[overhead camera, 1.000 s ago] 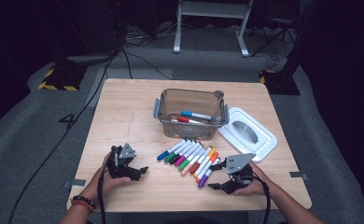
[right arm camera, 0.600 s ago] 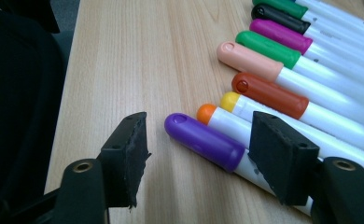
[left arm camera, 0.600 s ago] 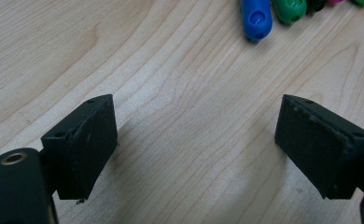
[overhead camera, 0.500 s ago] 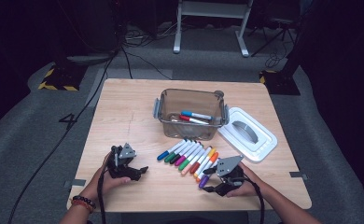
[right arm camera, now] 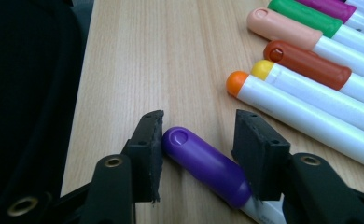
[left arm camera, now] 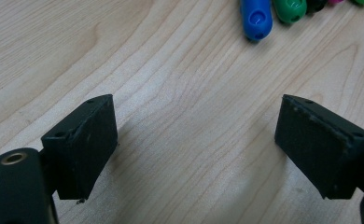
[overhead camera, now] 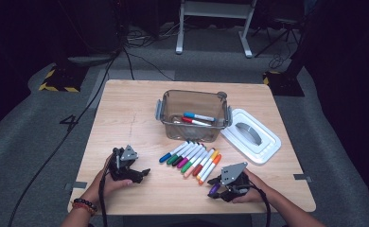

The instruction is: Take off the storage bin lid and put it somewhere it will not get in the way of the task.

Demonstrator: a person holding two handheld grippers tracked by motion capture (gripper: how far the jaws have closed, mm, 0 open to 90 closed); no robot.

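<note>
Work in hand, as judged: loading loose markers into the clear bin (overhead camera: pixel 161 113), which sits toward 12 o'clock of the tabletop (overhead camera: pixel 126 118) centre. Its white lid (overhead camera: pixel 253 137) lies off, at 3 o'clock of the bin.

Done: two markers lie inside the bin, a blue-capped one (overhead camera: pixel 199 116) and a red-capped one (overhead camera: pixel 196 122).

Left: most of the job. A row of markers (overhead camera: pixel 192 158), about nine, lies side by side at 6 o'clock of the bin, untouched. One more, the purple marker (right arm camera: pixel 203 163), lies flat on the tabletop at 5 o'clock of that row, near the front edge.

Right gripper (overhead camera: pixel 214 185): down at the purple marker, fingers (right arm camera: pixel 145 149) either side of its cap end. They have just been closing. One pad sits against the cap tip and the other meets the cap lower down; the marker lies slantwise between them. Contact looks made, with no lift yet.

Left gripper (overhead camera: pixel 142 174): at 7 o'clock on the tabletop, well apart from the row. In the left gripper view its fingers (left arm camera: pixel 84 140) stand apart over bare wood and hold nothing.

Estimate: early stage. The third marker is being picked, and its carry and drop into the bin are pending.
</note>
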